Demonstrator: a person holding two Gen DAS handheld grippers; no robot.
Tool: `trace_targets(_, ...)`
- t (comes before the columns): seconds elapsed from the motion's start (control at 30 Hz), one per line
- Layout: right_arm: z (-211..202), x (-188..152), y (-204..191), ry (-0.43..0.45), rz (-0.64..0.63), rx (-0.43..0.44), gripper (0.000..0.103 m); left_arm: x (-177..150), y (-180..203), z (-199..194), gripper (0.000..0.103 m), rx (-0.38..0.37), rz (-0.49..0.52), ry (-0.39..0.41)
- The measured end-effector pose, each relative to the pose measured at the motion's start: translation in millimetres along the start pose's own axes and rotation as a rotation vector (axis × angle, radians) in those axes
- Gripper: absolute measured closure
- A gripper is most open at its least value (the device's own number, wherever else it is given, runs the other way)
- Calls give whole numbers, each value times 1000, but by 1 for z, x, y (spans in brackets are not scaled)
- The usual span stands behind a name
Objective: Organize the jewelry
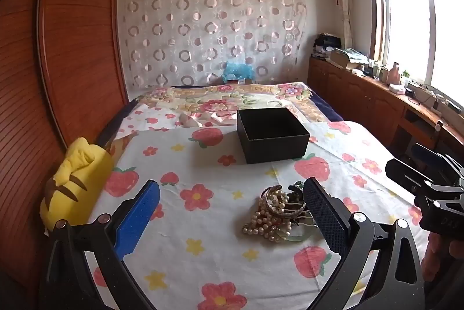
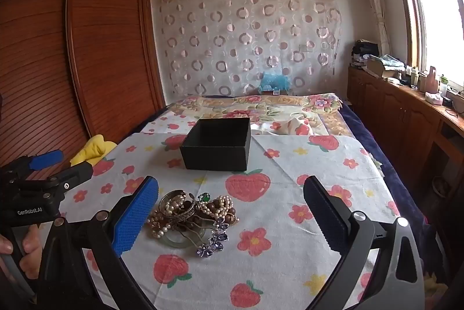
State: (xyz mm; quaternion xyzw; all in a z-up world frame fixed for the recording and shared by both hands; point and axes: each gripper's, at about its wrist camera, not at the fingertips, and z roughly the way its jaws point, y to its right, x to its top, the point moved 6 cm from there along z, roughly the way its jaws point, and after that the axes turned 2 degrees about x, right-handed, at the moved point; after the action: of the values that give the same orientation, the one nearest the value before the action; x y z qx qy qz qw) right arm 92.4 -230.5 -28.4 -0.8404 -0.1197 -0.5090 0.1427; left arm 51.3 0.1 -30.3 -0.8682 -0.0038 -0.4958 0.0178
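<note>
Left gripper (image 1: 232, 211) hangs over the cloth (image 1: 203, 246), tilted down, jaws wide, nothing between the pads. Its blue finger (image 1: 136, 220) sits well left of the jewelry pile (image 1: 278, 214); its other finger covers the pile's right edge in the left wrist view, though contact cannot be told.

Right gripper (image 2: 230, 212) also tilted down, jaws spread wide and empty. In its own view the pile (image 2: 192, 218) lies just beside the blue finger (image 2: 134, 215), toward the left of the gap; the dark finger (image 2: 324, 214) stands well apart from the pile.

A hand (image 2: 20, 249) grips the left tool's handle, left of the pile.

The pile rests on the cloth: pearl strands (image 2: 162, 223), brown beads (image 2: 216, 208), a pale green bangle (image 2: 178, 241), a metal bangle (image 2: 177, 204), a purple flower clip (image 2: 213, 240). All tangled together.

Beyond the pile, apart from it, a black box (image 1: 272, 134) stands open on the cloth, upright; nothing shows inside.

Left of the pile, at the cloth's edge, a yellow plush (image 1: 72, 182).

Farther beyond the box, a floral blanket (image 1: 226, 99), then a circle-patterned curtain (image 1: 208, 28). A wooden wardrobe (image 1: 75, 28) stands left of the pile, a window (image 1: 420, 28) on the right.
</note>
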Motion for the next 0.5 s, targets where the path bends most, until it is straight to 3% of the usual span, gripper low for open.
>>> trace_targets(0.5, 0, 2, -1, -3, 5, 5, 2, 0, 0, 0, 7, 0, 2, 2)
